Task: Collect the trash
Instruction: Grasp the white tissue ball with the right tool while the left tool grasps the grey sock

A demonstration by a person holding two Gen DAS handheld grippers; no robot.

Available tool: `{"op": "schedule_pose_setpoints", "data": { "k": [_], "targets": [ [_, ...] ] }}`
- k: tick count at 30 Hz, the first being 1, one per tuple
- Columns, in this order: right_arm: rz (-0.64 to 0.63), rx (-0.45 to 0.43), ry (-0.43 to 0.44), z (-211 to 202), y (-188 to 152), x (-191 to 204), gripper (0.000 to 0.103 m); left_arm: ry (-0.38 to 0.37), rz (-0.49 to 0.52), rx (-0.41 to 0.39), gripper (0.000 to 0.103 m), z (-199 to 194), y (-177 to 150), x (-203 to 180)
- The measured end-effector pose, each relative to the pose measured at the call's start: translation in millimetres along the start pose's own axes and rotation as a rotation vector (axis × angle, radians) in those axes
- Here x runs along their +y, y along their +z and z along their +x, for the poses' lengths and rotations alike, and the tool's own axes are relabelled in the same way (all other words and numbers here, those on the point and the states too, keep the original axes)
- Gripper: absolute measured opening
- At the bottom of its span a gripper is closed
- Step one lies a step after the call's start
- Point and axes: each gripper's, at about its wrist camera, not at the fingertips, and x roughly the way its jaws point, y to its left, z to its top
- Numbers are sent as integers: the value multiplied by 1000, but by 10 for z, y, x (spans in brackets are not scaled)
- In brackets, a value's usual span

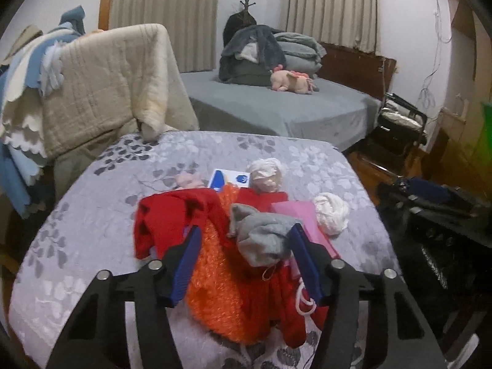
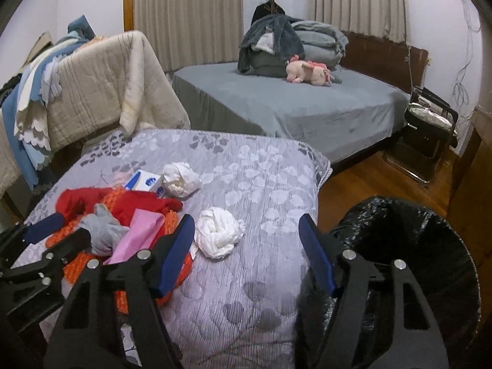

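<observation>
Two crumpled white paper balls lie on the leaf-patterned quilt (image 2: 246, 276). The near paper ball (image 2: 218, 235) sits between the fingers of my right gripper (image 2: 246, 219), closer to the left finger, and the pads do not touch it. The far paper ball (image 2: 181, 178) rests beside a blue-and-white box (image 2: 144, 181). My left gripper (image 1: 245, 230) hovers open over a grey cloth (image 1: 261, 240) and an orange fuzzy garment (image 1: 224, 292). In the left wrist view the same paper balls show at the back (image 1: 266, 175) and at the right (image 1: 332, 212).
A black-lined trash bin (image 2: 415, 246) stands on the wooden floor right of the quilt. Red clothing (image 1: 172, 218) and a pink sheet (image 1: 301, 215) lie in the pile. A chair draped with blankets (image 1: 107, 86) stands to the left, and a grey bed (image 2: 292, 107) behind.
</observation>
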Motion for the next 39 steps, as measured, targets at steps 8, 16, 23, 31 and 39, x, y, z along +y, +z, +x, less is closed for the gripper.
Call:
{"op": "schedule_pose_setpoints", "data": {
  "k": [8,16,23,31,39],
  "targets": [
    [-46,62,1,386,-58,169,67,-44,14,0,49,104,-7,-18],
    [-81,133,20,721,-128,232,59,-64,11,6,49,125,-13,20],
    [-86,172,92,800,-161,266,30,-71,4,16,52,151,-24,13],
    [-46,114,103,503,-58,188,27,-77,4,25,39,133,-16,-19],
    [-44,76,103,208,19,110,27,-122,2,31,19,110,10,-108]
  ]
}}
